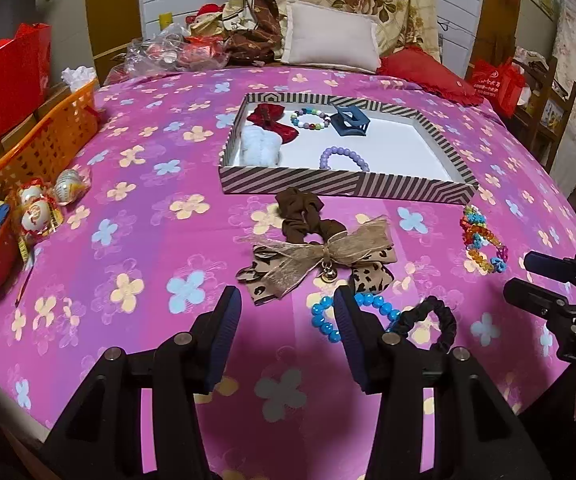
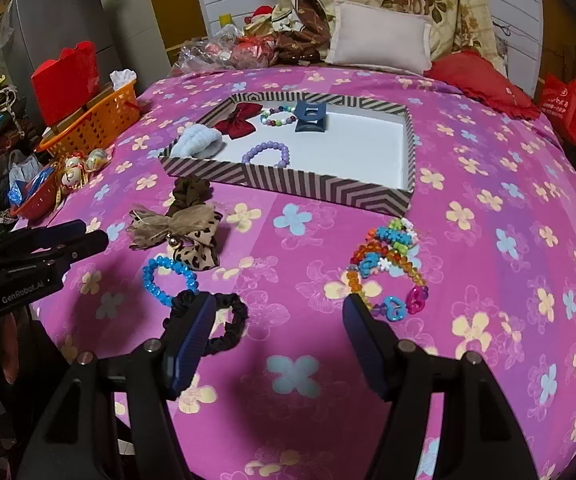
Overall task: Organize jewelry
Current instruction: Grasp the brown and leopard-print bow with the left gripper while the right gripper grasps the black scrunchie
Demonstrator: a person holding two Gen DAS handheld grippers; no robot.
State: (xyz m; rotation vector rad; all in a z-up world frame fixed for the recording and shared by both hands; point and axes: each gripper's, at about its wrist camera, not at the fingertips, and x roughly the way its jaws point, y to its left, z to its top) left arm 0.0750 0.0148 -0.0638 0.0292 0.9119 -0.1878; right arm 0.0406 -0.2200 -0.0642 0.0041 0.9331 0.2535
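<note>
- Your left gripper [image 1: 288, 308] hangs low over the pink flowered bed cover [image 1: 148, 208], its fingers [image 1: 224, 332] spread apart and empty. Your right gripper [image 2: 278, 312] does the same, fingers wide and holding nothing.
- Nearest lie a black scrunchie [image 2: 224, 320] and a blue bead bracelet [image 2: 168, 276], one of each. The scrunchie sits partly behind your right gripper's left finger; the bracelet pokes out on both sides of your left gripper's right finger.
- Just beyond your right gripper's right finger lies one tangle of multicoloured plastic beads [image 2: 387, 264]; its long axis runs away from you toward the tray.
- Straight ahead of your left gripper rests one leopard-print bow [image 1: 319, 264], lying crosswise, with one brown scrunchie [image 1: 303, 212] touching its far side.
- The left gripper is judged nearer to the bow, the right nearer to the bead tangle.
- Farther on stands the striped tray [image 1: 327, 190], its white floor holding five pieces: one pale blue scrunchie [image 1: 260, 146], one red bow [image 1: 272, 120], one mixed-colour bead bracelet [image 1: 311, 120], one blue claw clip [image 1: 349, 120] and one lilac bead bracelet [image 1: 343, 158].
- Five pieces remain outside the tray.
</note>
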